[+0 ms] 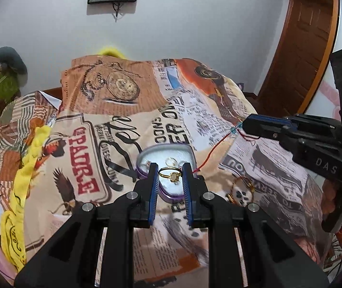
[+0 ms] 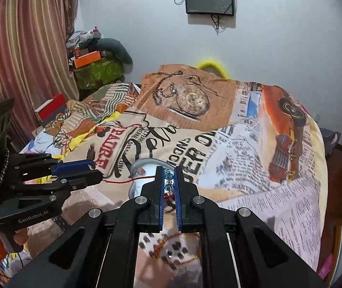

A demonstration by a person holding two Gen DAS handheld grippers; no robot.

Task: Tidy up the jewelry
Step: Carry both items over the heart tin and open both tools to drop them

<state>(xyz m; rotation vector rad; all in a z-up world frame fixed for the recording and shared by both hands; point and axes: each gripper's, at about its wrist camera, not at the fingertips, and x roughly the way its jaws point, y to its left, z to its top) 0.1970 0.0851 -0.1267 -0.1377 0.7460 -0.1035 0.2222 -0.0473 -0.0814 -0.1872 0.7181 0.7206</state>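
Nearest item: left gripper, black frame, blue pads, jaws nearly closed on a gold ring with a pale oval stone. The band spans the gap, pinched at its two sides, hanging just over the near end of the heart-shaped tin.

Right gripper: jaws fully closed on a string of blue and clear beads, a red bead at the lower end. A thin red thread runs from its tips to the tin's right rim, looking close to taut.

Heart-shaped tin: silver with a purple edge, open, on the printed bedsheet, middle of the bed. At least one more small ring lies inside, towards the far end.

Gold-wire bracelet: flat on the sheet, right of the tin, near side.

Risks, as judged:
- The ring is held by only two points; a small twist or jolt could flip it out, and it may land in the sheet's folds rather than the tin.
- If the thread's far end is snagged at the tin, lifting the beads further could drag or tip the tin, spilling its contents.
- The thread crosses close by the left gripper's right finger and could catch there.

Pose: both grippers angled downward towards the far side, side by side, right one to the right and slightly farther. A hand grips the left handle.
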